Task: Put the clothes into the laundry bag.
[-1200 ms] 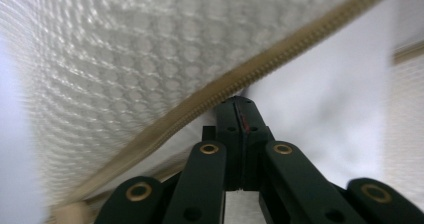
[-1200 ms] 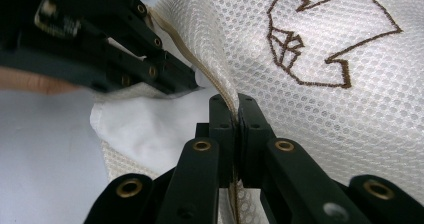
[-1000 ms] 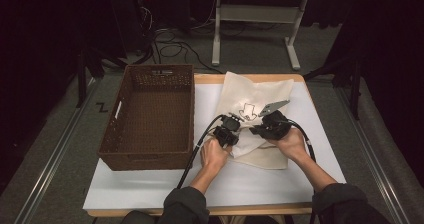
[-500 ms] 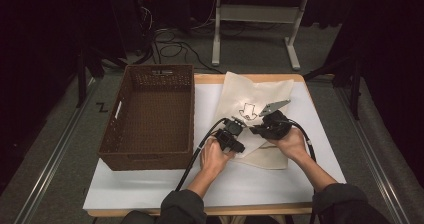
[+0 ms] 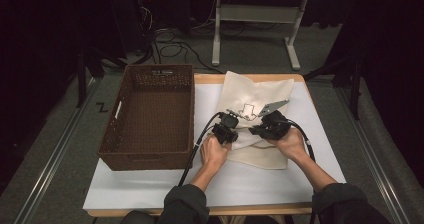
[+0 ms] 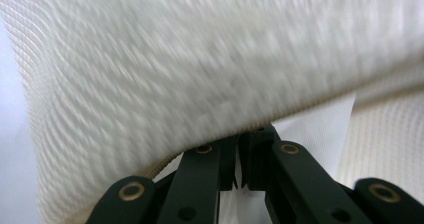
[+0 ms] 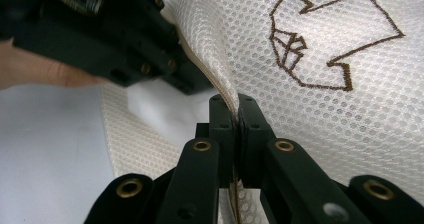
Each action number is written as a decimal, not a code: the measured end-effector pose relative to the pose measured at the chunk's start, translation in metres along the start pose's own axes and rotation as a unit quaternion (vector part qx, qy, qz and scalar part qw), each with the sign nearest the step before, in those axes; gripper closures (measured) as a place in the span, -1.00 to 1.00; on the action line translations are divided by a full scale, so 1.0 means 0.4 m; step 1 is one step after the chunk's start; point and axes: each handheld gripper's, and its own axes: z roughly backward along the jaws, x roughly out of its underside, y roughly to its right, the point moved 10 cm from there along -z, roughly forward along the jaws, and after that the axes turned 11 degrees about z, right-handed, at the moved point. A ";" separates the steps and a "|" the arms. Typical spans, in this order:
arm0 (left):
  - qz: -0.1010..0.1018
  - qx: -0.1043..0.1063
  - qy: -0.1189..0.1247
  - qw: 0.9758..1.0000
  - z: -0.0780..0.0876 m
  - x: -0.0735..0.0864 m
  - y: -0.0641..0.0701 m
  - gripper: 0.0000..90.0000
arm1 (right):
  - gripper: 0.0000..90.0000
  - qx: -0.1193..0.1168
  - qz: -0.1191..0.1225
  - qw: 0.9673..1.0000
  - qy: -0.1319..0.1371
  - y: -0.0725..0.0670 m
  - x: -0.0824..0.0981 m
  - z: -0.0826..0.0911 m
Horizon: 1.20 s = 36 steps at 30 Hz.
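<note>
Two grippers on one cloth bag, so let's run across the surface (image 5: 240, 184) from the left. Far left sits the basket (image 5: 145, 161), wicker and deep, standing apart from the action. Next comes the left gripper (image 5: 227, 129). Its fingers (image 6: 205, 164) have just been closing, and in its own view they stand all but together with the hem of the bag (image 5: 260, 91) running across their tips. I read that as a nip on the edge, though the blur makes it hard to call cleanly.

The bag lies mid-surface, right of the basket, its far end flat and its near part lifted into a ridge between the two hands. It's cream mesh, open weave, with a brown stitched emblem (image 7: 325, 39) on top. It looks soft and very light, with no stiffness at all: it will sag and fold wherever it isn't held. There's nothing fragile here, but thin mesh can slide out of a shallow pinch, and one layer may peel off the other. The best hold is the stitched hem, where the fabric is doubled, taken deep and at two spread points.

On the right, the right gripper (image 5: 267, 129) is clamped tight, a fold of mesh squeezed plainly between its fingers (image 7: 260, 129).
</note>
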 end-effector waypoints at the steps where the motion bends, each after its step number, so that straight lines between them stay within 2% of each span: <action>1: 0.003 -0.002 0.008 1.000 -0.001 -0.011 -0.001 0.92 | 0.96 -0.001 0.000 1.000 0.000 -0.001 0.000 -0.001; 5: 0.023 -0.005 0.030 0.999 -0.017 -0.051 -0.001 0.92 | 0.96 -0.003 0.001 1.000 0.002 -0.006 -0.003 0.002; 8: 0.012 -0.023 0.041 0.999 -0.035 -0.073 -0.003 0.90 | 0.96 -0.003 -0.002 1.000 0.000 -0.003 0.001 0.002; 11: 0.007 -0.020 0.038 0.999 -0.037 -0.069 0.000 0.86 | 0.96 -0.003 -0.005 1.000 0.000 0.001 0.005 0.003; 12: 0.002 -0.019 0.035 0.999 -0.033 -0.064 0.002 0.80 | 0.96 -0.003 -0.006 1.000 0.001 0.001 0.004 0.003; 18: -0.015 -0.010 0.024 1.000 0.011 -0.041 0.019 0.21 | 0.96 -0.002 -0.005 1.000 0.001 0.002 0.004 0.003; 22: -0.025 -0.010 0.013 1.000 0.040 -0.011 0.027 0.05 | 0.96 -0.001 -0.004 1.000 0.003 0.001 0.003 0.006; 24: -0.035 -0.012 0.008 0.999 0.049 -0.001 0.026 0.03 | 0.96 0.000 -0.004 1.000 0.002 0.003 0.004 0.006; 26: -0.035 -0.012 0.002 0.999 0.049 0.010 0.028 0.03 | 0.96 -0.001 -0.006 1.000 0.001 0.003 0.005 0.006; 31: -0.040 -0.014 -0.017 0.999 0.025 0.035 0.029 0.05 | 0.96 -0.001 -0.006 1.000 -0.002 0.003 0.005 0.003; 35: -0.038 -0.013 -0.036 0.999 -0.009 0.049 0.026 0.23 | 0.96 -0.001 -0.007 1.000 -0.001 0.003 0.006 0.005; 36: -0.035 -0.011 -0.037 0.999 -0.016 0.050 0.027 0.35 | 0.96 -0.003 -0.007 1.000 -0.002 0.004 0.007 0.006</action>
